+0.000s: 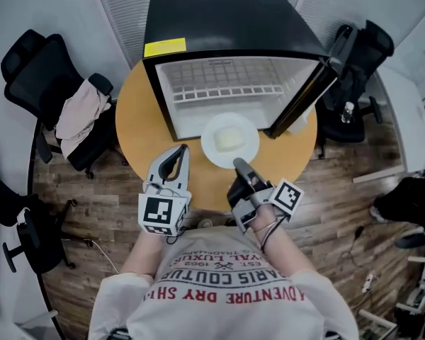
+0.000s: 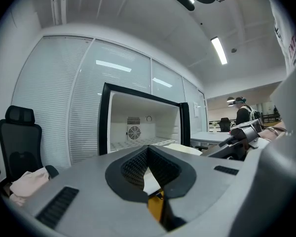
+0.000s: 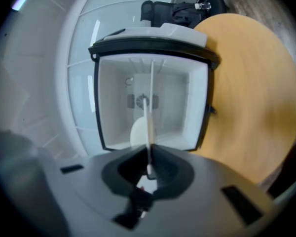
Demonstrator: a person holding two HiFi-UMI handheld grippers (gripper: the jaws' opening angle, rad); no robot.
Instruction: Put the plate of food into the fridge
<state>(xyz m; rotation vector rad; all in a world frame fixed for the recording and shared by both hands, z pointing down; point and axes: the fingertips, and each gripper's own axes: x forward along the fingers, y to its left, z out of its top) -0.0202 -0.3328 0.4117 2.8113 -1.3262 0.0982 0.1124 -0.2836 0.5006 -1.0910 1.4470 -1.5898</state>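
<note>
Round wooden table (image 1: 136, 119) bearing open black mini fridge (image 1: 227, 20), upper centre. Right gripper (image 1: 238, 163) pinching white round plate (image 1: 211, 144) by rim; left gripper (image 1: 183, 150) closed, empty. Single-edge grip: plate possibly tipping, pale food (image 1: 230, 140) sliding.

The right tool (image 3: 149, 157) grips the white plate (image 3: 149, 112) by its rim, edge-on before the open fridge (image 3: 153, 48).

A round wooden table (image 1: 138, 133) carries a small black fridge (image 1: 227, 20) toward its far side, the door (image 1: 304, 94) swung open. Before it a white plate (image 1: 230, 140) hangs over the bare wood, resting or lifted, hard to tell.
</note>
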